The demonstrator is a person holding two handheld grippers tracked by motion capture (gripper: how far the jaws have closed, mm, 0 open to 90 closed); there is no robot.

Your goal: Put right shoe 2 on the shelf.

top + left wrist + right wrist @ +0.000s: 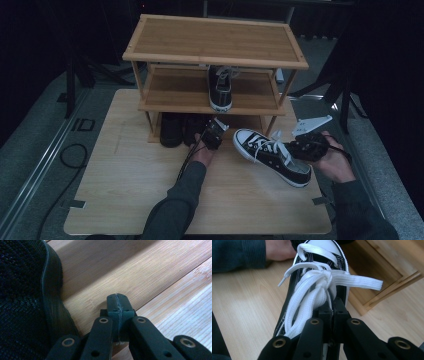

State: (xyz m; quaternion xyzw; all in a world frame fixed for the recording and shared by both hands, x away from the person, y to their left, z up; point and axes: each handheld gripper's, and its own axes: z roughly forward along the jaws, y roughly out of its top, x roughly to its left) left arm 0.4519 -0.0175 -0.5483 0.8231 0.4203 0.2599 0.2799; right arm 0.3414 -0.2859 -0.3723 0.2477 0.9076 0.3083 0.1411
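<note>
Right tongs [332,302]: I clench the sneaker [272,156] at its soft collar.
Left tongs [117,300]: clenched, empty.
Sneaker: light, floppy.

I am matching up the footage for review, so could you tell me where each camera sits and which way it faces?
High view: above the near edge, facing forward and down at the rack; both forearms show.
Left gripper view: on the left gripper, facing a dark shoe.
Right gripper view: on the right gripper, facing the sneaker.
High and right views share the sneaker.
</note>
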